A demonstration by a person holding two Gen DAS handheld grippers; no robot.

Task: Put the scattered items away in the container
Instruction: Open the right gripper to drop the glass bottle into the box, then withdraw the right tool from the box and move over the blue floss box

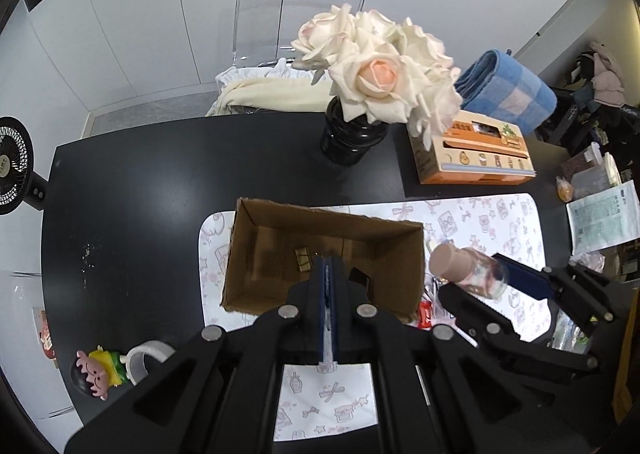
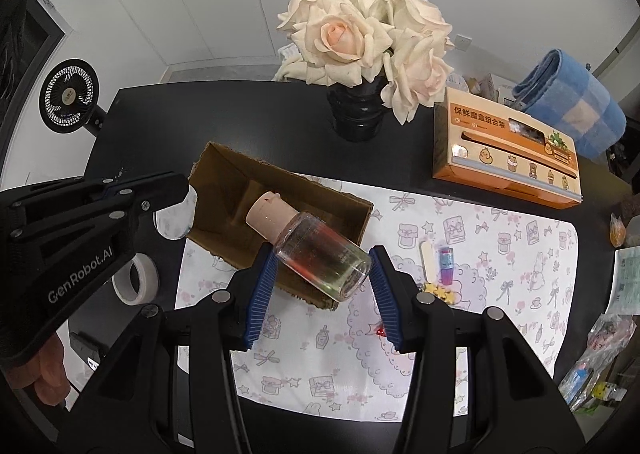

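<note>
The clear glass bottle with a pale pink cap [image 2: 316, 250] is being pinched between the blue ribbed pads of the right claw [image 2: 322, 286]. It is being held tilted, with the cap end pointing up and away from the claw, towards the open brown cardboard box [image 2: 224, 190]. In the right wrist view, the capped end is lying over the box's near right corner, while the glass base is sitting between the pads.

The left claw [image 1: 329, 266] is being held pressed together, with its blue pads meeting and nothing seen between them. Its tip is being held over the near wall of the cardboard box [image 1: 280, 222], in which a small brown item [image 1: 303, 259] is lying just beyond the tip. Whether the tip is touching the box cannot be told.

The box is resting on a white mat printed with pink drawings [image 2: 500, 254], spread over the black worktop [image 2: 248, 122]. To the right of the right claw, a small purple tube [image 2: 445, 262] and a pale flat stick [image 2: 427, 260] are lying side by side on the mat, with small yellow stars [image 2: 438, 290] just nearer. A roll of white tape [image 2: 134, 280] is lying left of the right claw, beneath the left one. Beyond both claws, a black vase of cream roses [image 2: 356, 114] is standing, with an orange carton [image 2: 508, 150] to its right.
</note>
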